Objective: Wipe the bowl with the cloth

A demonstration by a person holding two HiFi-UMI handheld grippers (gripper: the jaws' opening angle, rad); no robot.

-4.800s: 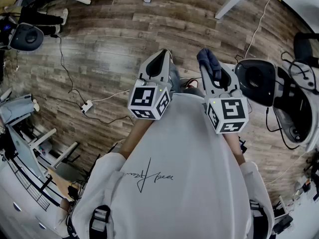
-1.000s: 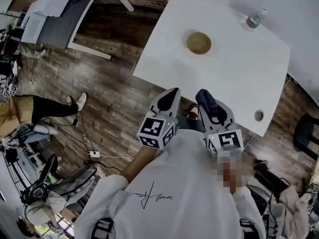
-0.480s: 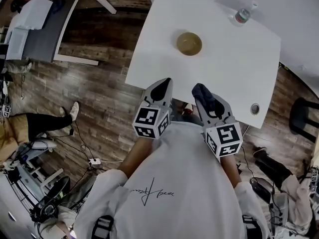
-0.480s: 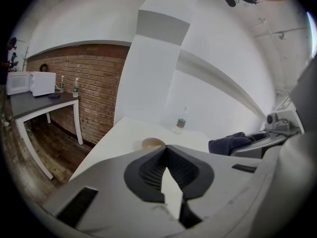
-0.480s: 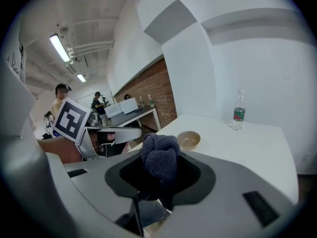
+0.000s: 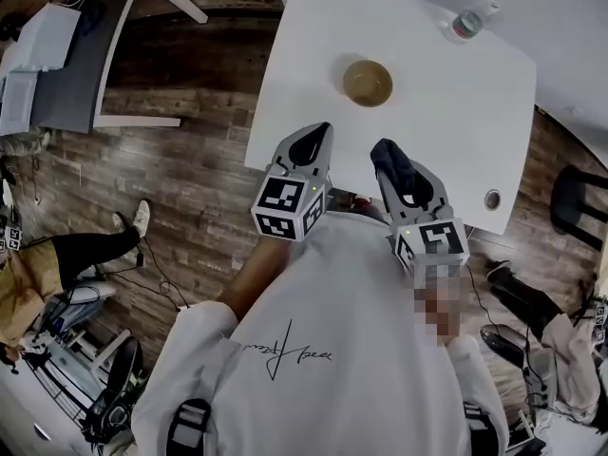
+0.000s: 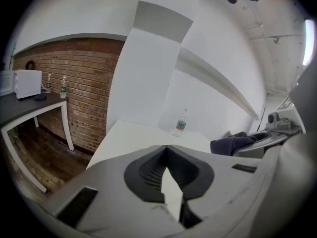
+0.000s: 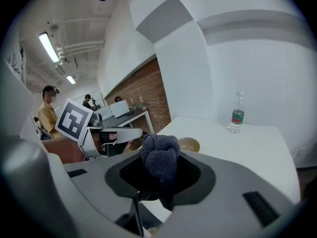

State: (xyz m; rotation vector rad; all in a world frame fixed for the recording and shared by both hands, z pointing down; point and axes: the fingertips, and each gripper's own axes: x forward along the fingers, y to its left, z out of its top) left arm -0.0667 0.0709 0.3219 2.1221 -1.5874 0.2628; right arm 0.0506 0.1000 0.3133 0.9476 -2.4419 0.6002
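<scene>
No word or number can be read with certainty. The white shirt [image 6: 323, 283] of the person carries a black handwritten line [image 6: 285, 354], like a signature. It stands upside down in the head view and its letters cannot be made out. The cube [image 6: 288, 207] on the left gripper [image 6: 321, 133] and the cube [image 6: 432, 245] on the right gripper [image 6: 385, 150] each show black-and-white square markers, patterns without letters. The bottle [image 6: 464, 25] on the white table [image 6: 446, 122] has a green and red label, but its print is too small to read.
</scene>
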